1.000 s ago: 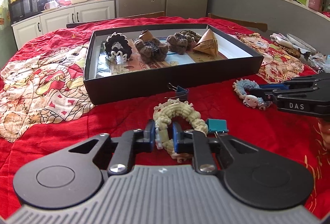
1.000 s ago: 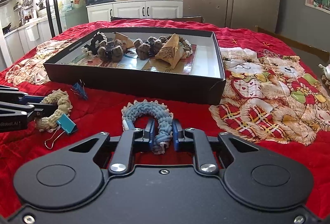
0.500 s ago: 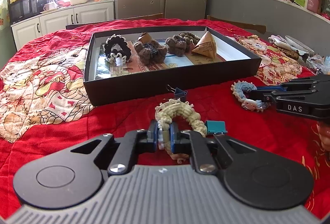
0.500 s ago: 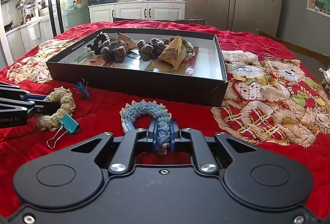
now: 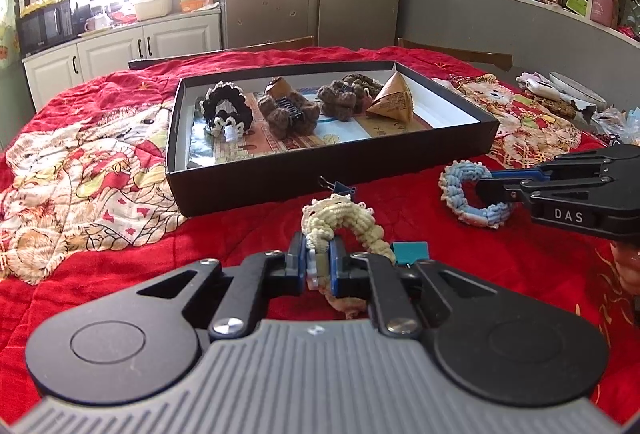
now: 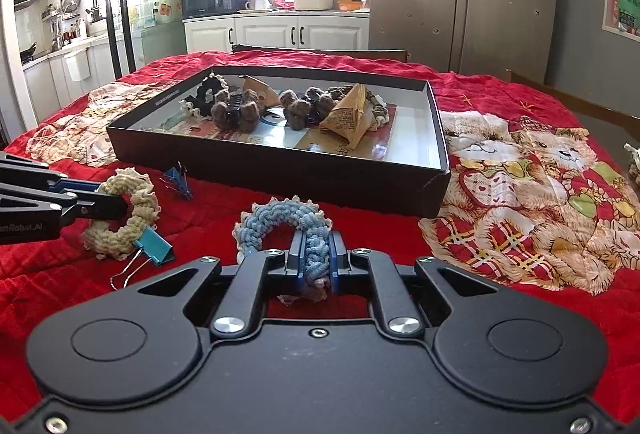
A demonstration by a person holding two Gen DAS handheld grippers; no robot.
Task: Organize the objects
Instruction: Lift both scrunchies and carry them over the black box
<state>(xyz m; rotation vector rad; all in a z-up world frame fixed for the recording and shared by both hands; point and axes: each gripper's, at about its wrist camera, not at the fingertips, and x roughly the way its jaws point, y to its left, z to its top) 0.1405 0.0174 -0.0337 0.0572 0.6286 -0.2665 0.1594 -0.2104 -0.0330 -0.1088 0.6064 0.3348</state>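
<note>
My left gripper (image 5: 318,252) is shut on a cream crocheted scrunchie (image 5: 348,222) that rests on the red cloth. In the right wrist view the same cream scrunchie (image 6: 128,218) shows at the left, pinched by the left gripper (image 6: 120,204). A blue crocheted scrunchie (image 6: 280,222) is clamped in my right gripper (image 6: 316,254), which is shut on it; in the left wrist view the blue scrunchie (image 5: 472,194) sits at the right. Behind both lies a black box (image 5: 320,162) with dark scrunchies, brown furry clips and a paper pyramid inside.
A teal binder clip (image 5: 412,252) lies against the cream scrunchie, and a blue binder clip (image 5: 340,188) sits by the box's front wall. Clutter lines the table's far right edge (image 5: 560,94). Cabinets and a fridge stand behind.
Both grippers closed tighter on their scrunchies over the last second. Neither hand shifted noticeably.
</note>
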